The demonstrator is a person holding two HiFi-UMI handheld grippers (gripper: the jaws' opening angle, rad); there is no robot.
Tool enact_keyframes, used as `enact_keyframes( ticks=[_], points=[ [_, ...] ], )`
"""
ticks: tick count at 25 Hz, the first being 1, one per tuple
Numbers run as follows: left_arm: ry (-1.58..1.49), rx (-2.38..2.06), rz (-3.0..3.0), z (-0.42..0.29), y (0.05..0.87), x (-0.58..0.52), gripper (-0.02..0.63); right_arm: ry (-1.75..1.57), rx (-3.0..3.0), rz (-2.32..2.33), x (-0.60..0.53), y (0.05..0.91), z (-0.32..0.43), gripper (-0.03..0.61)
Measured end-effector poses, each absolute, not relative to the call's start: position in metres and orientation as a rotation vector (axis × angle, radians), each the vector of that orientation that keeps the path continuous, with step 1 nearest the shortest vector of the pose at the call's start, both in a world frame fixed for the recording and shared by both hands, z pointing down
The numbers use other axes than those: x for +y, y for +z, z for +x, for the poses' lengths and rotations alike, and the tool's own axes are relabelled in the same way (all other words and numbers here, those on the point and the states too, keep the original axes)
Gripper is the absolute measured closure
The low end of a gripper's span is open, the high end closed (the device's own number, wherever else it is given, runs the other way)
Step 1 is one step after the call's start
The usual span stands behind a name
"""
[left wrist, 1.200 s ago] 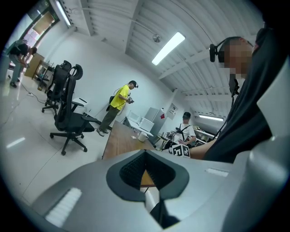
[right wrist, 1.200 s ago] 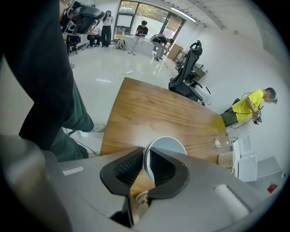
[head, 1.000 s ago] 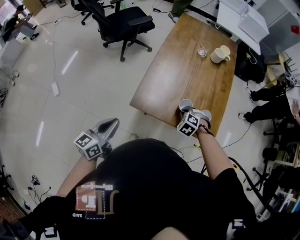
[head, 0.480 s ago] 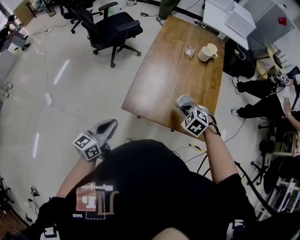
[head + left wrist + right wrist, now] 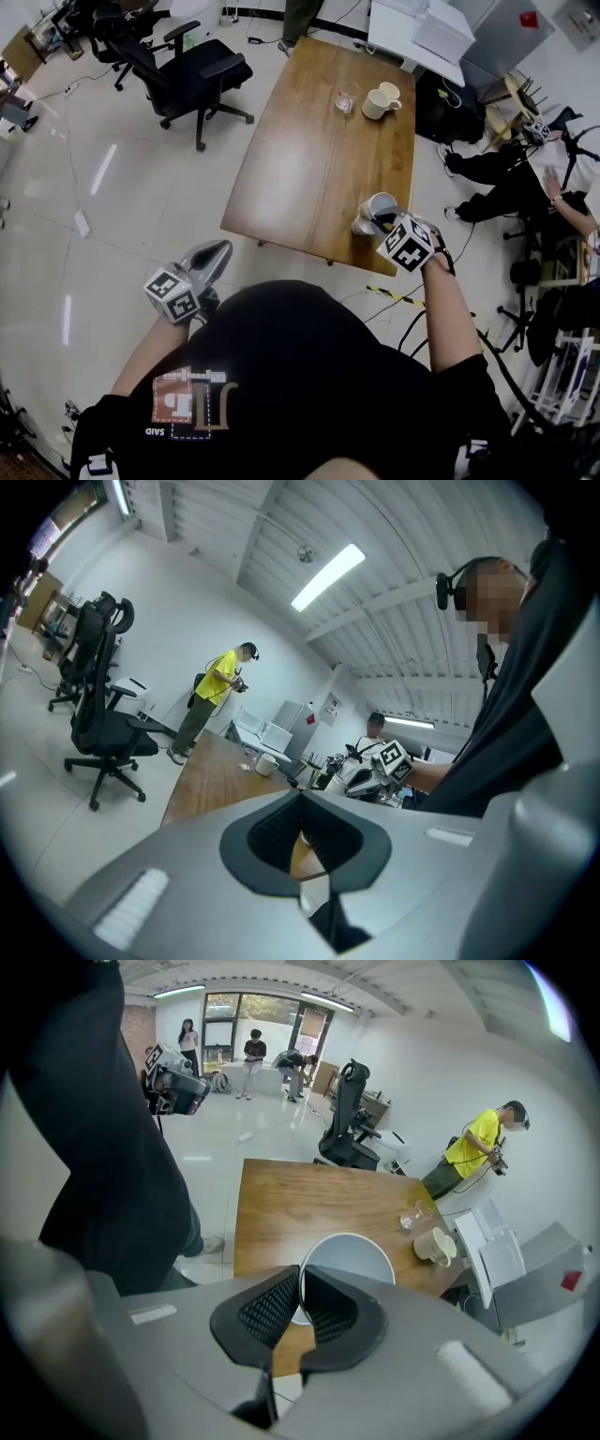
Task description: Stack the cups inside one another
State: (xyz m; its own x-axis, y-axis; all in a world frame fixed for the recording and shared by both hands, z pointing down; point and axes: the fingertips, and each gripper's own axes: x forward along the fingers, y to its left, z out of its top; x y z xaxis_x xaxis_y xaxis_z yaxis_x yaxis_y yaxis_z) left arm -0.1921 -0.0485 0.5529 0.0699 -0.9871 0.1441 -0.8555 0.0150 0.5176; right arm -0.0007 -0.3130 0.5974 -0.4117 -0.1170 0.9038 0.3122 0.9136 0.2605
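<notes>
Grey-lined white cup (image 5: 380, 208) hangs by its rim, pinched in the right gripper (image 5: 387, 218) at the five o'clock corner of the wooden table (image 5: 309, 141); left gripper (image 5: 221, 249) closed on nothing. So thin a pinch could slip, dropping it.

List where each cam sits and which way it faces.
Head view: on the person's head, looking steeply down at the table; torso, both forearms, left gripper and right gripper show.
Left gripper view: on that gripper, near level along its shut jaws toward the table; wearer's torso at right.
Right gripper view: on that gripper, down along jaws clamped on the cup; torso at left.
Shared: all three see the table and mug.
</notes>
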Motion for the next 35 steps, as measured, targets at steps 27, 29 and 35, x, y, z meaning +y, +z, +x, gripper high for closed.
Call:
enact_keyframes(
  ticks=[27,29,35],
  points=[
    [-0.345,-1.796,1.904,-0.187,0.559,-0.055,0.614,-0.347,-2.049,-0.010,-0.316,0.621,0.008,0.526],
    [-0.368,-1.791,1.907,-0.186,0.558,-0.056,0.614,-0.337,-2.064,-0.016,-0.306,0.624,0.011,0.529],
    [-0.366,-1.763,1.963,-0.195,0.558,-0.075,0.614,-0.276,-2.103,0.020,-0.305,0.632,0.018,0.534]
  ],
)
